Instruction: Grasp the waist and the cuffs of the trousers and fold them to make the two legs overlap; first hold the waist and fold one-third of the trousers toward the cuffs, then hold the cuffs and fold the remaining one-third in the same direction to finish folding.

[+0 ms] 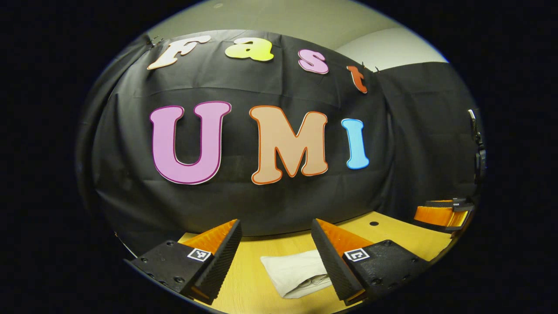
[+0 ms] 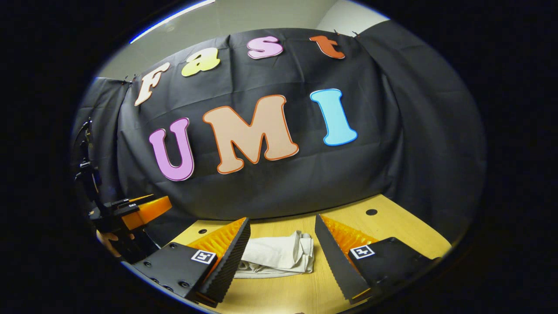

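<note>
Pale cream trousers (image 1: 296, 272) lie folded into a compact bundle on the wooden table (image 1: 244, 288). In the left gripper view my left gripper (image 1: 275, 231) hovers open above the table, the bundle showing between and below its fingers, nearer the right one. In the right gripper view the same trousers (image 2: 279, 255) lie between the fingers of my right gripper (image 2: 282, 226), which is open and holds nothing. The right gripper (image 1: 442, 213) shows at the far right of the left gripper view. The left gripper (image 2: 137, 209) shows at the far left of the right gripper view.
The black cloth wall (image 1: 270, 200) stands close behind the table's far edge. Small dark holes (image 2: 371, 212) mark the tabletop near the back. A black stand or clamp (image 1: 477, 144) hangs at the right side of the booth.
</note>
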Motion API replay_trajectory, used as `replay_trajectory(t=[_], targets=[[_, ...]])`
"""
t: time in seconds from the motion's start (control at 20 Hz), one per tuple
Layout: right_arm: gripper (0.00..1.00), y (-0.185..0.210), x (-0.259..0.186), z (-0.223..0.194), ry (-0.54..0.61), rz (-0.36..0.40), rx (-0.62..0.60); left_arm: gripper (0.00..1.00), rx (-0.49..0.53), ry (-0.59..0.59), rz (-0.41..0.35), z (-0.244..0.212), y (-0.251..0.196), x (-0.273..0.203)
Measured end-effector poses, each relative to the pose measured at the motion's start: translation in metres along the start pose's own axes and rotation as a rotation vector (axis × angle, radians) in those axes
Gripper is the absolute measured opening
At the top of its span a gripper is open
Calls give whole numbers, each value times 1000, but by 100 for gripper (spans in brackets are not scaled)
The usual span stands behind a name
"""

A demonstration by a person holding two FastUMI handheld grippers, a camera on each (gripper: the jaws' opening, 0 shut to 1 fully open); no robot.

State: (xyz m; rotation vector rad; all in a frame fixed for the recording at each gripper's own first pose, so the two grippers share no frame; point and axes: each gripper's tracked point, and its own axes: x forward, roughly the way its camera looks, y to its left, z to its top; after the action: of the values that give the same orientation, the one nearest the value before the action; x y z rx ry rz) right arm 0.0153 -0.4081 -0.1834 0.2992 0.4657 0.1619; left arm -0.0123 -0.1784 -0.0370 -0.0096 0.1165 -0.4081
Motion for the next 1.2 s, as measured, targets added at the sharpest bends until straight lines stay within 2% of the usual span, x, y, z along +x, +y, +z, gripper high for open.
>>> replay_trajectory(t=[0.1,0.35,0.4,0.45,0.5,0.55,0.6,0.65,0.8,1.05,1.2], targets=[[96,9,-14,12,-35,-10,-19,93,-1,-23,-1,4,5,-7],[95,9,-19,44,-119,-8,-29,94,37,-61,97,29,26,-29],[100,12,-24,44,-119,6,-24,94,38,-82,105,35,28,-33],[100,12,-25,49,-133,12,-29,94,35,-108,105,43,27,-35],[95,5,-26,55,-145,3,-39,94,32,-110,116,46,27,-37],[95,3,-26,57,-148,7,-45,96,25,-101,129,46,29,-39],[95,6,-27,56,-149,14,-48,92,15,-106,135,46,27,-41],[95,5,-25,55,-144,19,-49,96,8,-114,137,48,25,-44],[95,9,-28,59,-148,36,-50,93,13,-91,154,38,27,-48],[95,13,-31,69,-181,48,-120,94,-26,-60,175,30,33,-49],[96,14,-30,67,-173,48,-98,92,-25,-71,176,33,34,-47]])
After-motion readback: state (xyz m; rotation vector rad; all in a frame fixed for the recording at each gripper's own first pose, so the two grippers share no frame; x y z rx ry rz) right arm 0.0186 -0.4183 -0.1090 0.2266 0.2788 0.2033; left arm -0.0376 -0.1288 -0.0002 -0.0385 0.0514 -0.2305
